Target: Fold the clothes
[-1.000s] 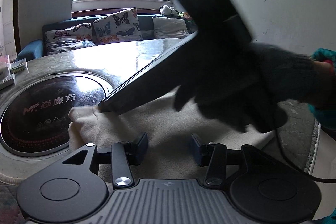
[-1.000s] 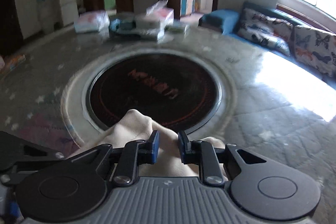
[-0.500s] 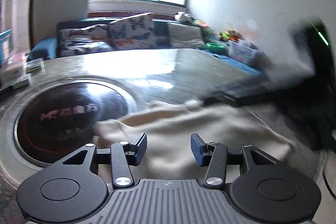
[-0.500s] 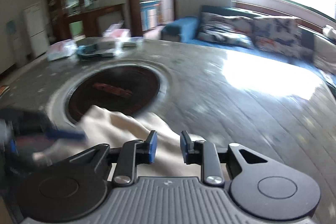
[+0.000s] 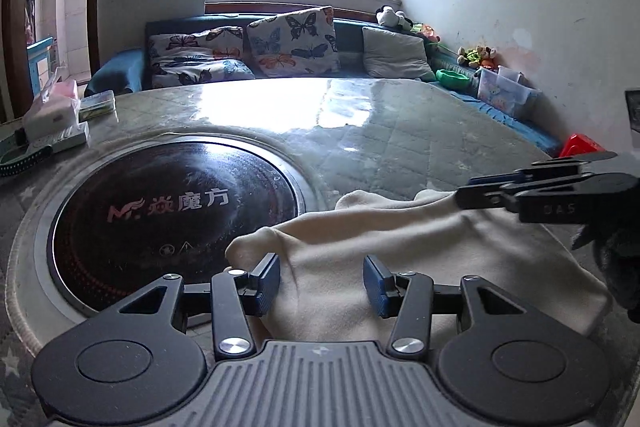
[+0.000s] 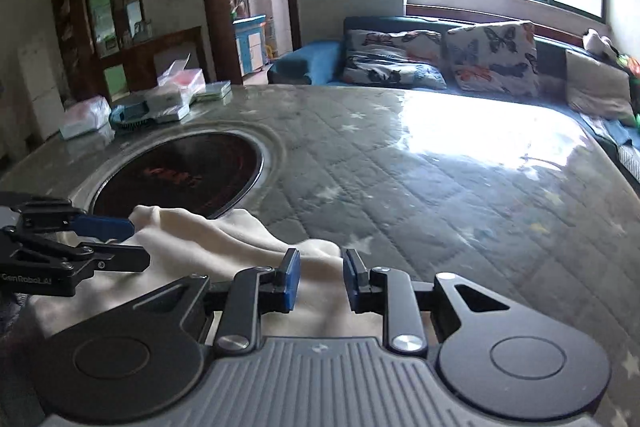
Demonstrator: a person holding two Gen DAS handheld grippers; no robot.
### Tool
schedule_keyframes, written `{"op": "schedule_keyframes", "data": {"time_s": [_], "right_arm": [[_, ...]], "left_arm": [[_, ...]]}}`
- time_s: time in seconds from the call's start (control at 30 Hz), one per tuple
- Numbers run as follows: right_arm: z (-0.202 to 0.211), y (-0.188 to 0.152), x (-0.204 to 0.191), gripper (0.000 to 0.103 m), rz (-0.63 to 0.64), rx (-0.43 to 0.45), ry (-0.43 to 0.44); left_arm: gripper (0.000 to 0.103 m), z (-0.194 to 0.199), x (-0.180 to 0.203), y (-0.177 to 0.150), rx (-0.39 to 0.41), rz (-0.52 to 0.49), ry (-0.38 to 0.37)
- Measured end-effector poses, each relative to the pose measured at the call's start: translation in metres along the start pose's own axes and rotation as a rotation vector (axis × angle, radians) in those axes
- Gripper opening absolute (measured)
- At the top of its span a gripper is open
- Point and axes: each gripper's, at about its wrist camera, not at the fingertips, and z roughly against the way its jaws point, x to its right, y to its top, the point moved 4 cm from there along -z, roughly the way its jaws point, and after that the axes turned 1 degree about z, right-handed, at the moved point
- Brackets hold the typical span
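Observation:
A cream cloth (image 5: 400, 251) lies rumpled on the near part of the quilted table (image 5: 400, 131), its left corner at the rim of the black cooker plate. My left gripper (image 5: 324, 285) stands open just over the cloth, pads well apart with fabric lying between them. My right gripper (image 6: 318, 281) is shut on a raised fold of the cloth (image 6: 240, 243). In the left wrist view the right gripper (image 5: 464, 189) comes in from the right, and the cloth's far edge rises to its tips. The left gripper (image 6: 128, 241) shows at the left of the right wrist view, beside the cloth's corner.
A round black cooker plate (image 5: 172, 215) is set into the table left of the cloth. Boxes and packets (image 5: 52, 115) sit at the table's far left. A dark gloved hand (image 5: 616, 255) holds the right gripper. A sofa with butterfly cushions (image 5: 292, 43) runs behind the table.
The right gripper has swung from across the left wrist view out to its right edge, drawing the cloth's corner rightward. The cloth now lies wider across the table. The left gripper shifted a little.

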Motion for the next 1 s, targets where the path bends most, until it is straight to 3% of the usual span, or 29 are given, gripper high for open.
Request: {"op": "schedule_keyframes", "data": {"time_s": [0.23,0.43,0.57,0.67,0.8,1.0], "right_arm": [[-0.016,0.003,0.000,0.024,-0.027,-0.009,-0.024],[-0.001,0.000,-0.022,0.025,0.055,0.012,0.039],[-0.015,0.001,-0.040,0.028,0.108,-0.007,0.043],[-0.024,0.005,-0.036,0.028,0.069,-0.005,0.023],[-0.005,0.006,-0.025,0.028,0.009,0.036,0.025],[0.031,-0.024,0.011,0.029,-0.071,0.045,-0.053]], "left_arm": [[0.050,-0.003,-0.003,-0.001,-0.015,-0.001,0.003],[0.051,-0.004,-0.001,-0.002,-0.013,0.000,0.006],[0.051,-0.004,-0.002,-0.002,-0.013,0.000,0.007],[0.051,-0.004,-0.003,-0.002,-0.014,0.001,0.005],[0.051,-0.004,-0.003,-0.002,-0.011,0.005,0.003],[0.052,-0.004,-0.003,-0.004,-0.006,0.002,-0.001]]}}
